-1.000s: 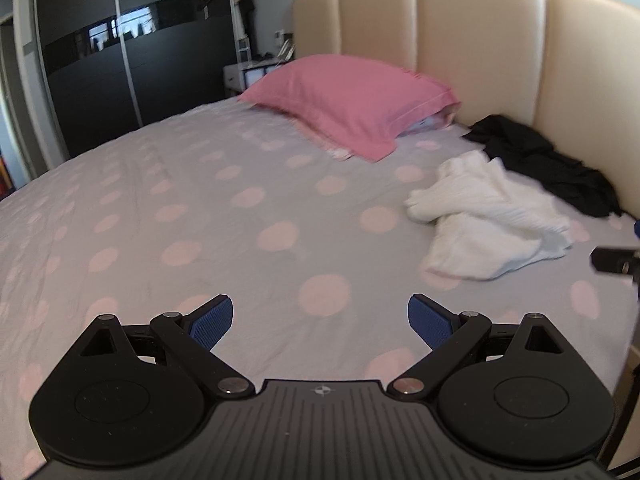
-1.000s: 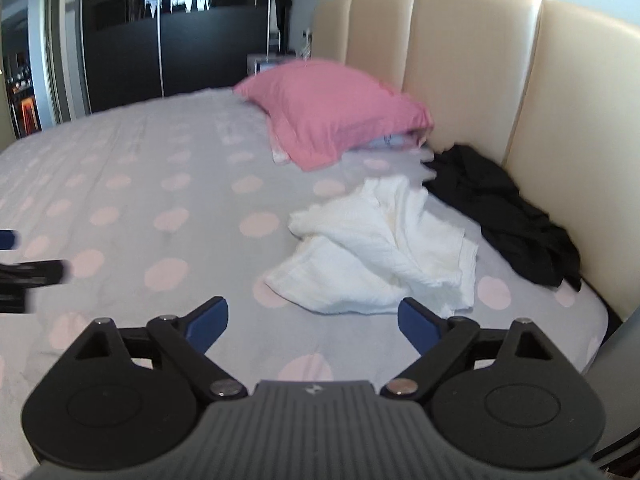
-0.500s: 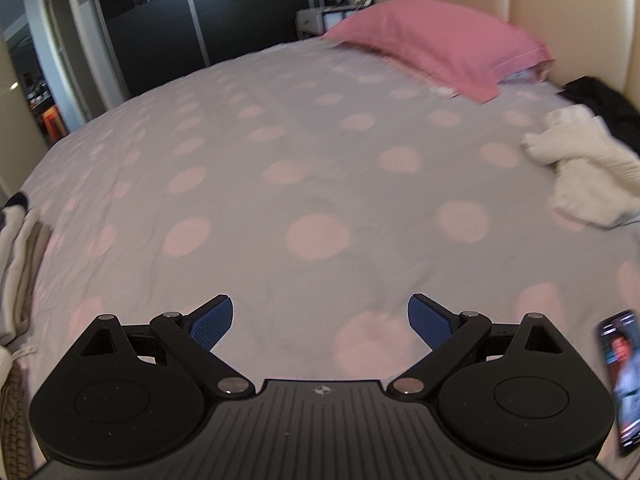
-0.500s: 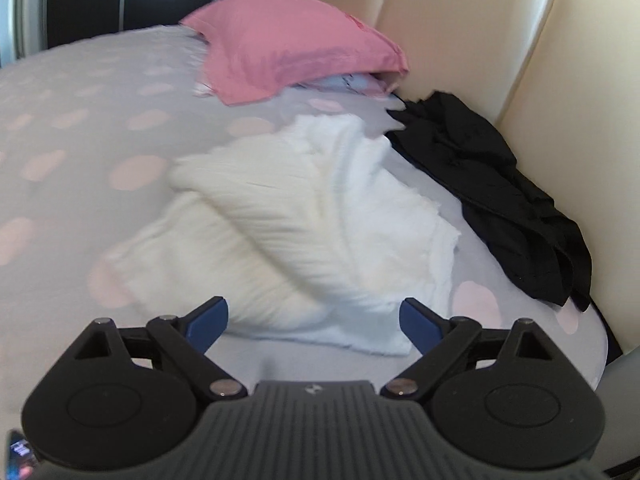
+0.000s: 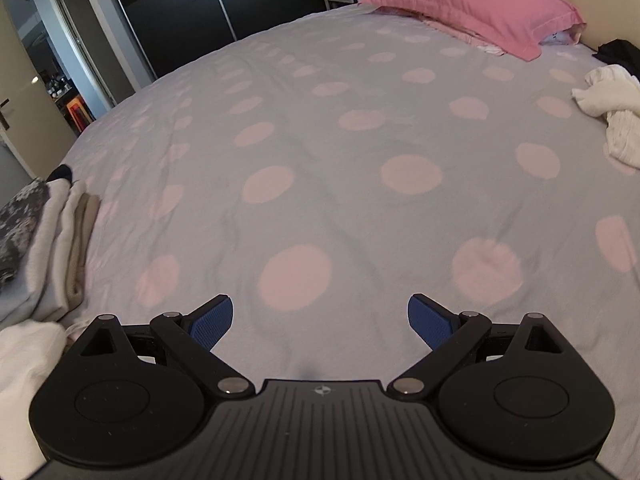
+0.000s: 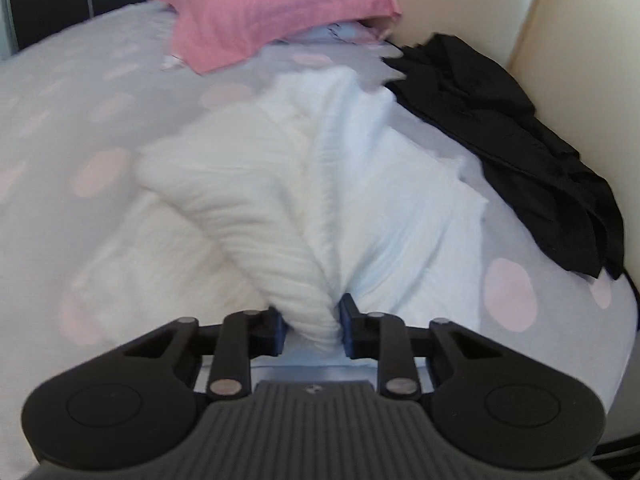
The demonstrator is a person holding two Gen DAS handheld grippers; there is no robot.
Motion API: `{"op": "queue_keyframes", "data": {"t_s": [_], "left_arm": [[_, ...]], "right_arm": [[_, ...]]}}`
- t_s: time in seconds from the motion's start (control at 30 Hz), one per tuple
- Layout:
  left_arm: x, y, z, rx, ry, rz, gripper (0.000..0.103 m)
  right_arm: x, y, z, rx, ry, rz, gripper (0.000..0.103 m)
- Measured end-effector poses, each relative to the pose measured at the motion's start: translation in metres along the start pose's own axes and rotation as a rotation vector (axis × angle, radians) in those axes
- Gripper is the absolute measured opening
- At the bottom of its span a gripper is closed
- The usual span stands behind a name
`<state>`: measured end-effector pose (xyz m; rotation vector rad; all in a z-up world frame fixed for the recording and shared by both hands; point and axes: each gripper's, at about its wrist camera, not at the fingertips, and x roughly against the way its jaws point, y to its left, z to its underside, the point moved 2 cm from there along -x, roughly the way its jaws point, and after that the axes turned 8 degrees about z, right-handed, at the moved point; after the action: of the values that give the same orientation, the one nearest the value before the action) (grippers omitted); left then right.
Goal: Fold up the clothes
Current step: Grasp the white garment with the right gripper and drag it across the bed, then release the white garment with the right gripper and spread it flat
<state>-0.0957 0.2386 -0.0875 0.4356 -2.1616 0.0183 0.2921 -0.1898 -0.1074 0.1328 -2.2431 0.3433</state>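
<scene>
Right tool: I see it clamped on the white garment.
Left tool: spread apart above the bed, empty.

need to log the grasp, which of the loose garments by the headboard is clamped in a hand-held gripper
The white ribbed garment, bunched between the right hand-held gripper fingers. The black garment lies untouched beside the headboard.

Ribbed white knit garment, smooth matt spotted cotton sheet, padded glossy cream headboard
</scene>
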Motion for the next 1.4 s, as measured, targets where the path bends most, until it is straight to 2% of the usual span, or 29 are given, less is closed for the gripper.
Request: {"op": "queue_keyframes", "data": {"t_s": [0.2, 0.5, 0.67, 0.9, 1.0, 1.1, 1.2, 1.3, 1.4], "left_arm": [[0.028, 0.027, 0.015, -0.02, -0.011, -0.038, 0.096], [0.087, 0.065, 0.033, -0.023, -0.083, -0.086, 0.096], [0.118, 0.086, 0.04, 0.035, -0.136, -0.071, 0.096], [0.138, 0.102, 0.059, 0.073, -0.171, -0.041, 0.096], [0.141, 0.105, 0.067, 0.08, -0.165, -0.03, 0.096], [0.143, 0.103, 0.075, 0.06, -0.155, -0.016, 0.096], [0.144, 0.094, 0.081, 0.026, -0.148, 0.001, 0.096], [0.144, 0.09, 0.085, 0.013, -0.145, 0.013, 0.096], [0.144, 0.089, 0.088, 0.014, -0.149, 0.03, 0.096]], "right_arm": [[0.071, 0.051, -0.004, 0.072, -0.073, -0.165, 0.024], [0.214, 0.183, 0.006, 0.194, -0.162, -0.499, 0.022], [0.285, 0.267, 0.054, 0.282, -0.154, -0.676, 0.022], [0.367, 0.353, 0.159, 0.388, -0.118, -0.843, 0.022], [0.386, 0.375, 0.199, 0.426, -0.092, -0.848, 0.022], [0.386, 0.382, 0.225, 0.449, -0.082, -0.792, 0.023], [0.381, 0.381, 0.234, 0.471, -0.069, -0.739, 0.026], [0.378, 0.377, 0.234, 0.475, -0.042, -0.722, 0.035], [0.377, 0.374, 0.231, 0.515, -0.042, -0.706, 0.038]]}}
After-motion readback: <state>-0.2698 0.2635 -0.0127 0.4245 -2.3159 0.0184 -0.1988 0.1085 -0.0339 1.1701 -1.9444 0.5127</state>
